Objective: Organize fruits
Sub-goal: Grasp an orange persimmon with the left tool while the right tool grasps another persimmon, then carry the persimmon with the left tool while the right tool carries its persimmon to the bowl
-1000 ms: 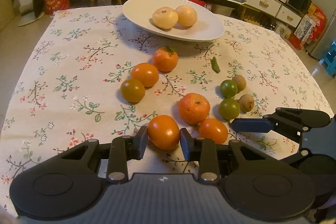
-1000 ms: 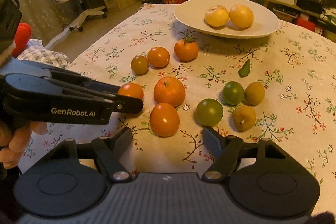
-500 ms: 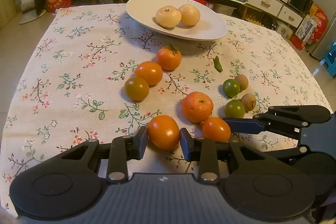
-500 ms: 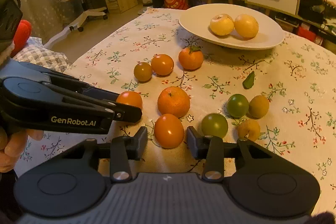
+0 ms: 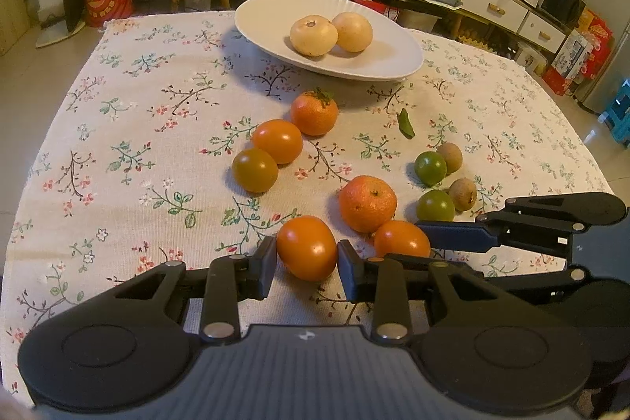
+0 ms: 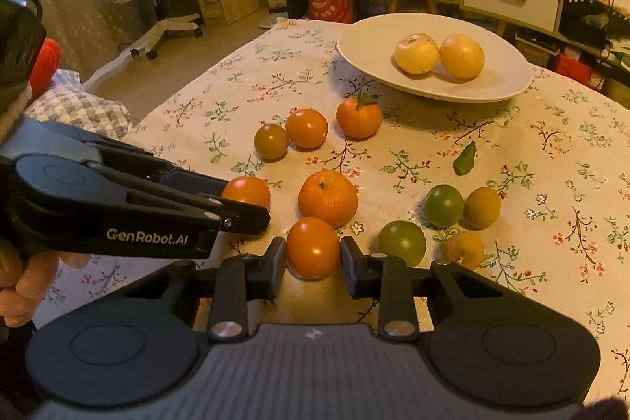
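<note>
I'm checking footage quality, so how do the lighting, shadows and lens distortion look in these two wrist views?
Left wrist view: warm yellowish light, sharp focus, soft shadows beneath the white plate and fruit, and the tablecloth edges bow from fisheye. Right wrist view: the same warm cast, small glare spots on the gripped orange tomato, and the corners go dark.

A cream tablecloth [image 5: 130,128] is showing a print of small pink flowers and green sprigs. At twelve o'clock a white plate [image 5: 260,22] is carrying two pale yellow fruits [image 5: 314,31]. Smooth orange tomatoes [image 5: 277,141] are glowing at centre; green ones [image 6: 443,205] and brown fruits [image 6: 482,207] are sitting at three o'clock, near a green leaf [image 6: 464,159].
</note>
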`<state>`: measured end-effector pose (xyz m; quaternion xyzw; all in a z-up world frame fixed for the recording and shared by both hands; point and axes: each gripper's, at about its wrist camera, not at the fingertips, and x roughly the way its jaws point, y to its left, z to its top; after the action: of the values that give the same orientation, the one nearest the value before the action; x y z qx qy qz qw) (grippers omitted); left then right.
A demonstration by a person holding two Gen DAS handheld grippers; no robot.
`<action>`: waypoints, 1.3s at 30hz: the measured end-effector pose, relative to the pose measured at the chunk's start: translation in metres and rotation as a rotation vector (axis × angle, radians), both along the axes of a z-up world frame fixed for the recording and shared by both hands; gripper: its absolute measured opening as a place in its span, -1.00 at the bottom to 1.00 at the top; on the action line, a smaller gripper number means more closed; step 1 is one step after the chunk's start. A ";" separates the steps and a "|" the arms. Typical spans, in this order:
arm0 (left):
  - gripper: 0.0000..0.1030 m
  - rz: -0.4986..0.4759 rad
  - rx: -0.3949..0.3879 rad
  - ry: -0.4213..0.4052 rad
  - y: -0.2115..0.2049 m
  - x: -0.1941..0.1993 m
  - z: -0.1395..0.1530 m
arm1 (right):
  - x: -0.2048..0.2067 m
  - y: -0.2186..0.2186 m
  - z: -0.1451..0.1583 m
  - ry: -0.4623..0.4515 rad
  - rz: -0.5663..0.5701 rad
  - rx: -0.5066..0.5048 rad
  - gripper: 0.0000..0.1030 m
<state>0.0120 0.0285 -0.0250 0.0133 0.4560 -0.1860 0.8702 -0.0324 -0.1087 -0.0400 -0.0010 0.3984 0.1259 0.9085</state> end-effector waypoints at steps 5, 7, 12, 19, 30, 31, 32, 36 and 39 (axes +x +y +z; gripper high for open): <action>-0.67 -0.001 -0.005 -0.006 0.000 0.000 0.004 | -0.001 -0.001 0.005 -0.002 -0.004 0.001 -0.48; -0.68 0.001 -0.012 -0.009 0.001 0.000 0.007 | -0.001 -0.002 0.006 0.001 -0.008 -0.001 -0.48; -0.68 0.018 -0.031 -0.022 0.007 0.002 0.014 | -0.001 -0.006 0.011 -0.001 -0.024 0.012 -0.48; -0.68 0.031 -0.056 -0.041 0.008 0.009 0.024 | 0.003 -0.014 0.023 -0.021 -0.055 0.034 -0.48; -0.68 0.062 -0.093 -0.085 0.003 0.024 0.041 | 0.019 -0.041 0.043 -0.058 -0.161 0.070 -0.48; -0.68 0.064 -0.096 -0.088 0.002 0.026 0.043 | 0.021 -0.043 0.044 -0.062 -0.172 0.072 -0.48; -0.68 0.068 -0.100 -0.091 0.001 0.028 0.044 | 0.023 -0.045 0.046 -0.065 -0.182 0.073 -0.48; -0.68 0.076 -0.114 -0.103 -0.004 0.037 0.047 | 0.031 -0.054 0.049 -0.074 -0.219 0.079 -0.48; -0.68 0.080 -0.120 -0.110 -0.011 0.044 0.048 | 0.038 -0.059 0.051 -0.080 -0.241 0.078 -0.48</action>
<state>0.0559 0.0177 0.0234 -0.0468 0.3957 -0.1768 0.9000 0.0058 -0.1676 0.0109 0.0773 0.3540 0.0310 0.9315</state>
